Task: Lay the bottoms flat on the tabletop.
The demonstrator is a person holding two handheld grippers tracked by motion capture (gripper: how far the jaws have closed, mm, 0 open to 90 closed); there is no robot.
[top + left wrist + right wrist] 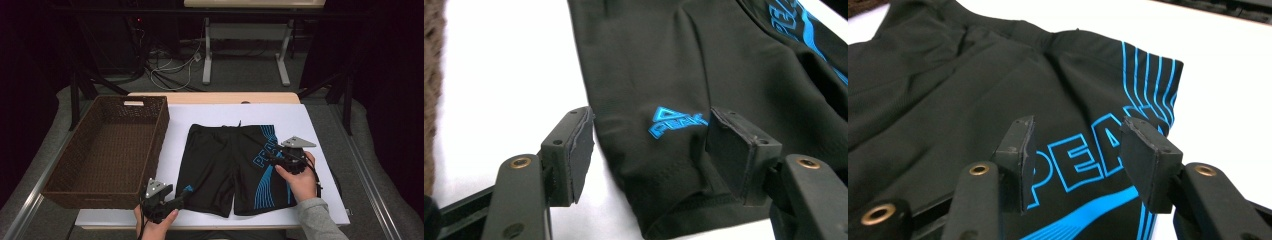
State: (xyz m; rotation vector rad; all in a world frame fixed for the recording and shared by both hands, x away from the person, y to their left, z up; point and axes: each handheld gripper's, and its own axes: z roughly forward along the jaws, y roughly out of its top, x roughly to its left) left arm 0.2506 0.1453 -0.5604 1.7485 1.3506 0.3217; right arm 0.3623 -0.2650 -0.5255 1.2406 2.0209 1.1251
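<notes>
On white table sheet [320, 150], black swim shorts [225, 160] lie flat right of wicker basket [107, 150]. Left gripper [649, 150] spread, straddling near leg hem, ready to pinch. Right gripper [1078, 150] spread above lettering, nothing held.

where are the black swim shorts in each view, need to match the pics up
High view: the black swim shorts lie flat on the white table cover, right of the wicker basket.
Left gripper view: the hem of one leg runs between the open jaws, small blue logo just above.
Right gripper view: the shorts spread from upper left to centre, under the open jaws.
Shared landmark: the big blue lettering on the striped leg, also in the high view.
</notes>
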